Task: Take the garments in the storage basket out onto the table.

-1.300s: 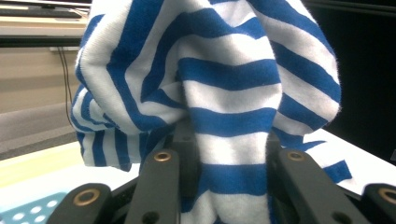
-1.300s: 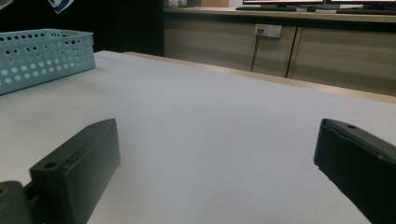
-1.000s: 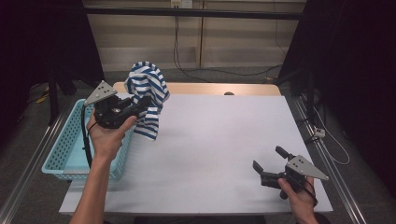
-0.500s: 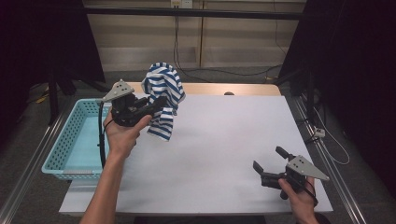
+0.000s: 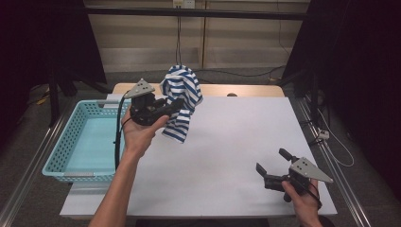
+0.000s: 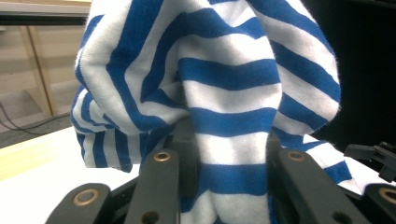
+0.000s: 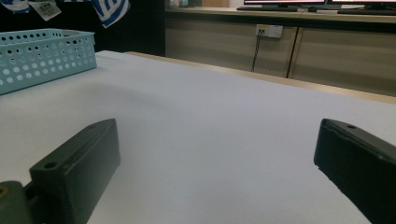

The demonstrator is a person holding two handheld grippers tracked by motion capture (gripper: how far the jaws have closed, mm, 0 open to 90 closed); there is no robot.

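With my left gripper [image 5: 176, 105] clamped on the striped cloth [image 5: 182, 101] held above the table's [image 5: 236, 142] far left, I should lower it flat toward my open right gripper [image 5: 272, 163] without snagging the basket [image 5: 71, 142].

A light blue basket [image 5: 71, 142] with little holes sits at the left edge of the white worktop [image 5: 227, 156]. A wooden strip [image 5: 250, 90] runs along the far side. Cables [image 5: 331, 137] lie on the floor.
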